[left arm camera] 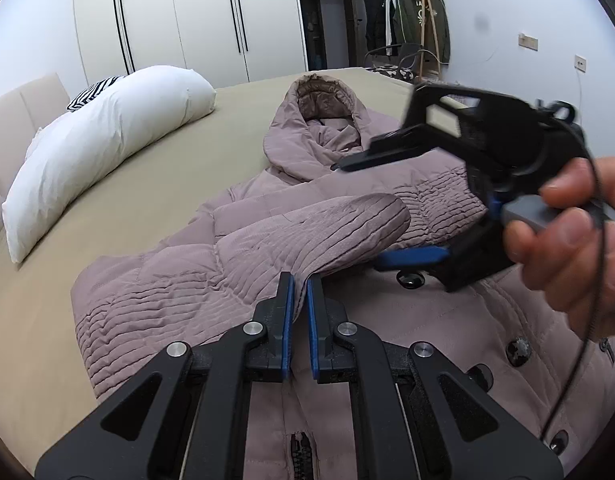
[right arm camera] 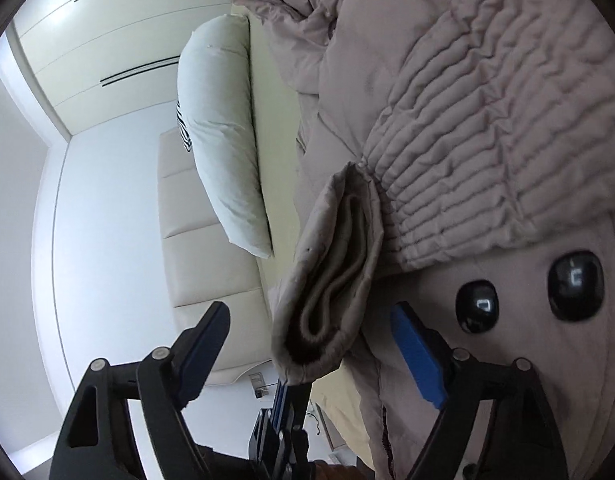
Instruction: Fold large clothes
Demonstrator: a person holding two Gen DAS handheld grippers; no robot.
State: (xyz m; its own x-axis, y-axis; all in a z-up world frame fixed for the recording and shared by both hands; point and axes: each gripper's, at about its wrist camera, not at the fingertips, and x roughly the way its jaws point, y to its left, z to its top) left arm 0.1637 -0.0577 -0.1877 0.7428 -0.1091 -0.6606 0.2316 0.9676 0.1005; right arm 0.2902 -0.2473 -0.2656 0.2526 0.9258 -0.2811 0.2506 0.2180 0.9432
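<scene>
A mauve padded coat [left arm camera: 427,320] lies front up on the bed, hood [left arm camera: 319,112] towards the far side. One quilted sleeve [left arm camera: 307,232] is folded across its front. My left gripper [left arm camera: 299,284] is shut on the sleeve cuff's edge; the right wrist view shows that left gripper [right arm camera: 287,396] pinching the lower rim of the cuff [right arm camera: 327,280]. My right gripper [right arm camera: 309,312], held by a hand [left arm camera: 567,240], is open with the cuff's opening between its jaws, pads apart from the fabric. In the left wrist view the right gripper [left arm camera: 355,216] hovers just right of the sleeve end.
The olive bed sheet [left arm camera: 167,184] stretches left of the coat. A long white pillow [left arm camera: 107,140] lies by the beige headboard [left arm camera: 11,120]. Dark coat buttons [right arm camera: 477,306] sit close to the right jaw. White wardrobes [left arm camera: 187,12] and a clothes rack [left arm camera: 407,20] stand behind.
</scene>
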